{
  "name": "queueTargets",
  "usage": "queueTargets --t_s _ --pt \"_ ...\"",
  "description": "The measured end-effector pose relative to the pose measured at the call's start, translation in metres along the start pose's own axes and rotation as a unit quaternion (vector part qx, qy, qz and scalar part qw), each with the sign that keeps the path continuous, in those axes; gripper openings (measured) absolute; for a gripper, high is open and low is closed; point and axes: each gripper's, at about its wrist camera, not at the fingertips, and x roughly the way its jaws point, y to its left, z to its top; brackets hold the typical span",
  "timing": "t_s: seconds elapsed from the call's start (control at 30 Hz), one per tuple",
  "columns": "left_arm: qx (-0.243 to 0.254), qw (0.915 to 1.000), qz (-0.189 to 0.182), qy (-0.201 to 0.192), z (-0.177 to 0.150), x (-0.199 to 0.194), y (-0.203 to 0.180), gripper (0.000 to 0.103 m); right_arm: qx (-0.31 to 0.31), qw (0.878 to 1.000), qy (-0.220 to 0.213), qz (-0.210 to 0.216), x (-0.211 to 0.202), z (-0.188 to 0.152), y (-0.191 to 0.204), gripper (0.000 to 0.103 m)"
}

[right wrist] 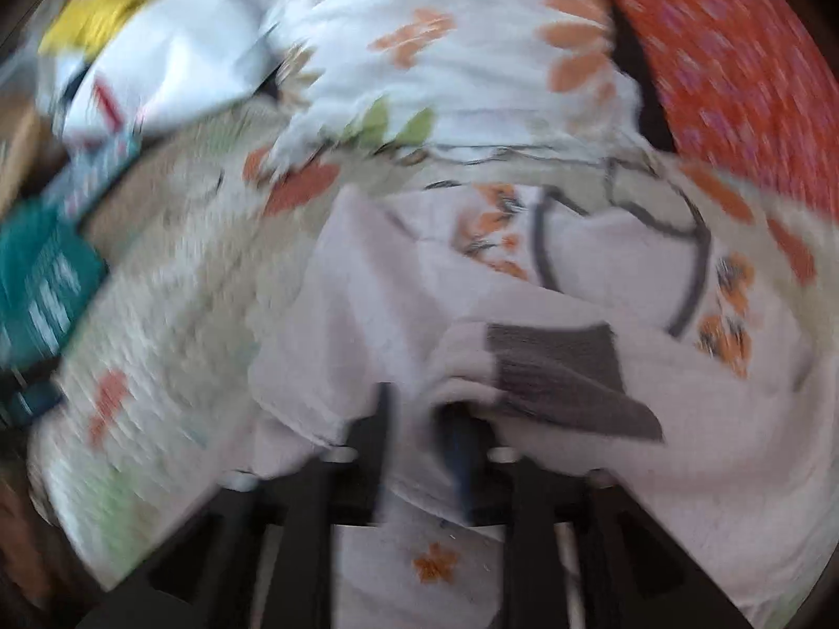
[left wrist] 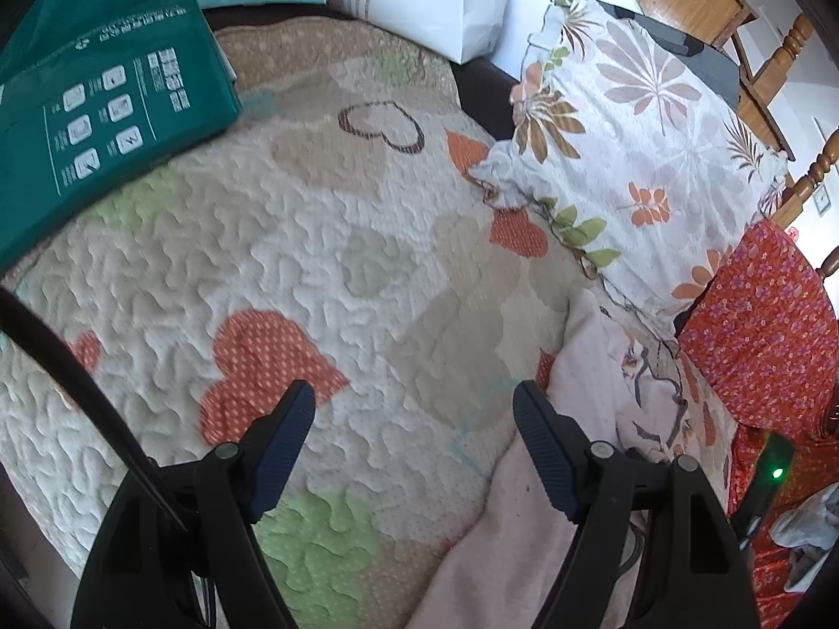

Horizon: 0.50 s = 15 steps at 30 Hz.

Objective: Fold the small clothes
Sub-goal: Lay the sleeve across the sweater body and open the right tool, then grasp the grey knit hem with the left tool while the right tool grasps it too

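While pinched in the right tool point(right wrist: 419, 419), soft pale fleece garment point(right wrist: 524, 314), grey ribbed cuff point(right wrist: 556, 367).

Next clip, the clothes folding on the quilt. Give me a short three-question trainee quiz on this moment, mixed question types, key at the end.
1. True or false: the left gripper is open and holds nothing.
2. Multiple choice: in the right wrist view, the right gripper is closed on A) the green pack, B) the pale pink garment, C) the floral pillow.
3. Fill in: in the left wrist view, the green pack lies on the quilt at the far ____ side.

Key: 1 true. 2 B; the view is blurred, but pink cloth with a grey cuff bunches between the nearly closed fingers. 3 left.
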Motion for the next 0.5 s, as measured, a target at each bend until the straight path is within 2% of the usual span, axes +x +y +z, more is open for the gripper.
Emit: queueTargets --t_s 0.07,0.17,0.2,0.3,0.37,0.43,0.5 --pt "-0.01 0.9999 0.004 -0.01 0.004 -0.004 0.005 0.077 -0.081 0.996 0.0 -0.032 0.005 -0.005 0.027 0.062" --pt "-0.024 0.9993 0.015 -0.026 0.01 -0.01 0.015 0.077 -0.229 0.969 0.005 -0.096 0.017 -0.023 0.07 0.063" --pt "-0.033 0.9988 0.017 -0.032 0.012 -0.012 0.019 0.077 -0.282 0.952 0.003 -0.118 0.021 -0.032 0.085 0.063" --pt "-0.059 0.9968 0.022 -0.048 0.018 -0.019 0.033 0.077 -0.384 0.907 -0.018 -0.171 0.026 -0.053 0.113 0.063" --pt "-0.076 0.9951 0.026 -0.057 0.02 -0.024 0.042 0.077 -0.42 0.887 -0.033 -0.191 0.026 -0.062 0.123 0.063" --pt "-0.088 0.9939 0.028 -0.06 0.021 -0.024 0.048 0.079 -0.427 0.882 -0.037 -0.196 0.026 -0.063 0.126 0.063" --pt "-0.085 0.9946 0.027 -0.052 0.02 -0.021 0.047 0.08 -0.418 0.888 -0.036 -0.19 0.026 -0.059 0.125 0.063"
